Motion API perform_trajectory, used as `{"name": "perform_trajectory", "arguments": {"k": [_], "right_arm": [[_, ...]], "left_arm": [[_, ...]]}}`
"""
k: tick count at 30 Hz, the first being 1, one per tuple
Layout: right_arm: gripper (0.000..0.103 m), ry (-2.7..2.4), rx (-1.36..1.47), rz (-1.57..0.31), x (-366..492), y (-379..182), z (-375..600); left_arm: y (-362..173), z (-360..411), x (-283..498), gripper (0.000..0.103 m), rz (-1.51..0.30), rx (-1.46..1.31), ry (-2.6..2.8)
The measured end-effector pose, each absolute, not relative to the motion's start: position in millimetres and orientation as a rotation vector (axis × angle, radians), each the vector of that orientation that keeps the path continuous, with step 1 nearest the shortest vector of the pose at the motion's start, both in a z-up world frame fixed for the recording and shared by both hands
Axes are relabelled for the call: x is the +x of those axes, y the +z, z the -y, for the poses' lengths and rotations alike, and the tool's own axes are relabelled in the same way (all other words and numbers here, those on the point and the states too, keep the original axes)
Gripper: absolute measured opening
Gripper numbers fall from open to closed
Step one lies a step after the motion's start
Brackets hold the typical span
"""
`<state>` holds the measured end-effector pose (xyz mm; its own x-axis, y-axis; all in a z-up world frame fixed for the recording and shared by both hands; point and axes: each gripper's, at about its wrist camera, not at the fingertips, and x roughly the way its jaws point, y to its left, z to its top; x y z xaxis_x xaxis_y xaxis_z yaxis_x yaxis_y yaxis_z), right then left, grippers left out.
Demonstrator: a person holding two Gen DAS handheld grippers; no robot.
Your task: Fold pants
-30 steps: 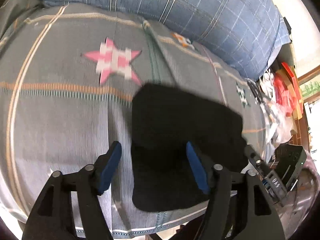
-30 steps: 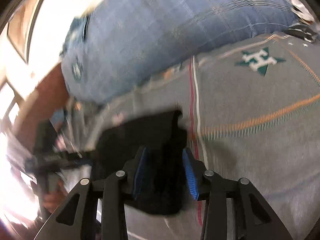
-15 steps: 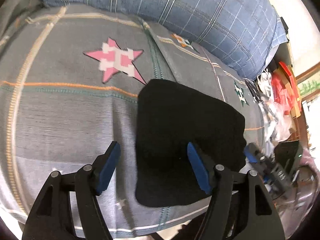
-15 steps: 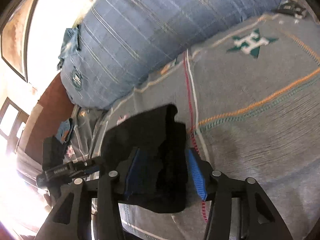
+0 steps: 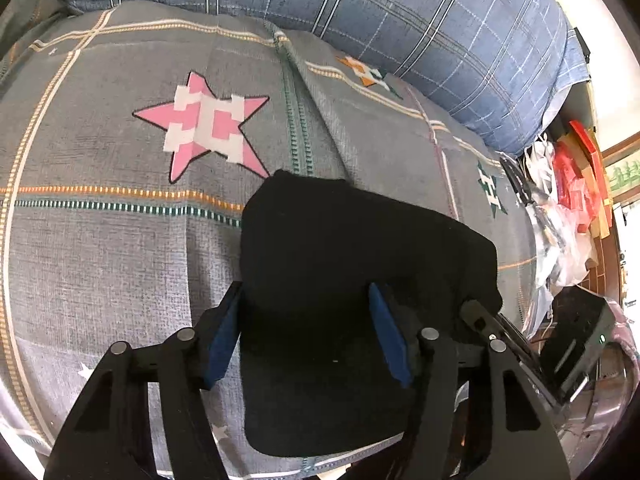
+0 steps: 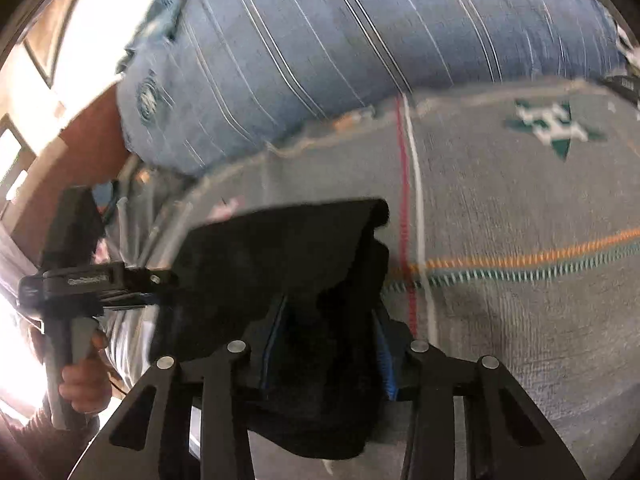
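Both claws, left claw (image 5: 306, 332) and right claw (image 6: 328, 354), are closing around the folded pants (image 5: 360, 280) on the bed (image 5: 100, 260); each should pinch every layer before lifting.

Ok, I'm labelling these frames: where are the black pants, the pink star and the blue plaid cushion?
black pants (image 5: 352, 248): left wrist view, top folded layer.
pink star (image 5: 208, 124): left wrist view, its middle.
blue plaid cushion (image 5: 400, 20): left wrist view, its front face.
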<state>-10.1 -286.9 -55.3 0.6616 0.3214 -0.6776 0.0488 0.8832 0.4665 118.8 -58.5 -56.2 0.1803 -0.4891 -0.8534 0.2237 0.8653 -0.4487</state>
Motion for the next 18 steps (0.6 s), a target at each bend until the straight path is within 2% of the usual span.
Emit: {"name": "perform_trajectory", "arguments": {"k": [5, 7, 8, 10, 13, 15, 18], "right_arm": [[0.048, 0.203, 0.684, -0.814, -20, -55, 310], [0.057, 0.227, 0.745, -0.808, -19, -58, 315], [0.066, 0.236, 0.762, -0.821, -17, -63, 315], [0.068, 0.233, 0.76, -0.887, -11, -77, 307], [0.064, 0.228, 0.643, -0.856, -13, -72, 291], [0.055, 0.193, 0.551, -0.85, -20, -58, 280], [0.051, 0.22, 0.476, -0.812, -29, -36, 269]], "left_arm": [[-44, 37, 116, 0.061, -1.283, -0.328, -0.575], [-43, 35, 116, 0.066, -1.282, -0.335, -0.591], [-46, 38, 116, 0.075, -1.293, -0.328, -0.595], [-61, 48, 114, 0.079, -1.343, -0.307, -0.599], [-67, 53, 102, 0.078, -1.323, -0.335, -0.607], [-58, 51, 100, 0.063, -1.324, -0.36, -0.624], [-48, 40, 97, 0.061, -1.327, -0.4, -0.646]]}}
